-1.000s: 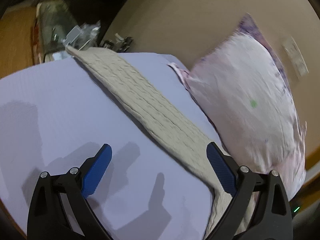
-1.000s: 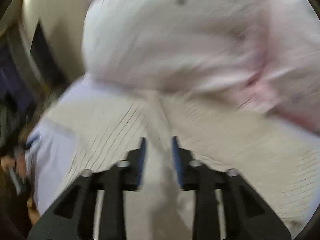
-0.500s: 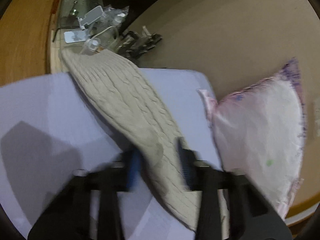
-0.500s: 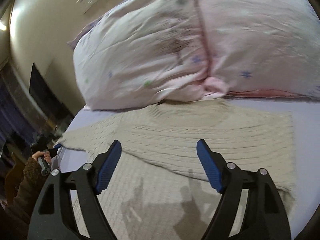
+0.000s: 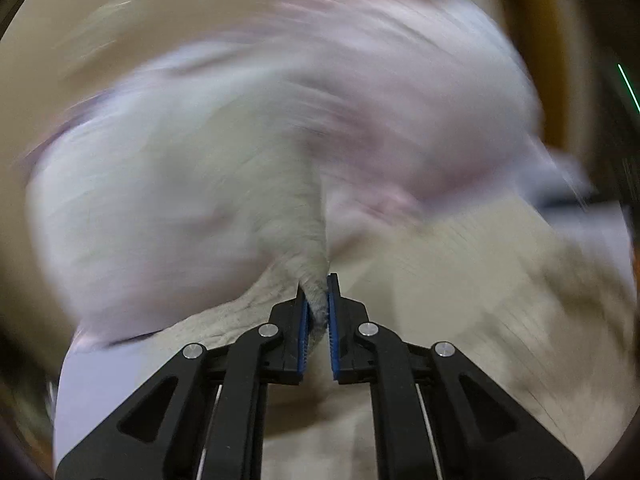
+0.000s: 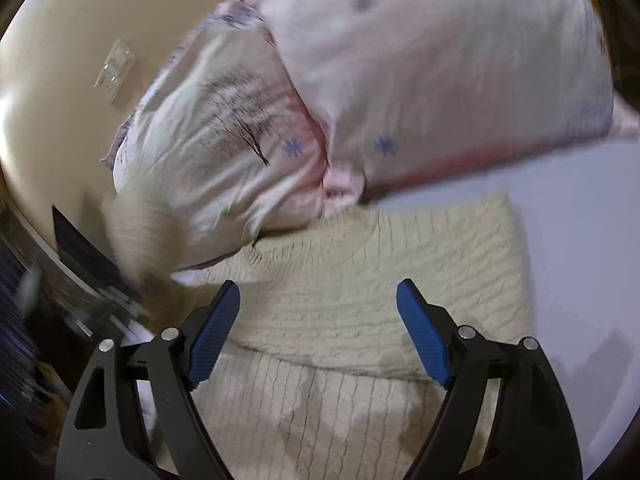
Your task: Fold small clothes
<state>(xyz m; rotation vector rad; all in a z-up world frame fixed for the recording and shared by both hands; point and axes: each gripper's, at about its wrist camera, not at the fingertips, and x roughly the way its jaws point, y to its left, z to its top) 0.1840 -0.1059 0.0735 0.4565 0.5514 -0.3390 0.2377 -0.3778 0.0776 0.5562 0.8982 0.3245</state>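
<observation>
A cream cable-knit sweater [image 6: 360,292] lies on the pale lilac bed sheet [image 6: 580,240], its right side folded over the body. My right gripper [image 6: 318,332] is open and empty, hovering just above the sweater's middle. My left gripper [image 5: 318,316] is shut on the sweater's sleeve [image 5: 296,216], lifted up in front of the pillows; that view is heavily blurred by motion. The lifted sleeve [image 6: 132,236] shows as a blurred cream streak at the left of the right wrist view.
Two pink floral pillows [image 6: 400,80] lie against the beige wall [image 6: 60,40] right behind the sweater's neckline. Dark clutter [image 6: 48,320] sits off the bed's left edge.
My left gripper closed on the sleeve and swung it up toward the pillows. My right gripper released the sweater a second ago and stays open over it.
</observation>
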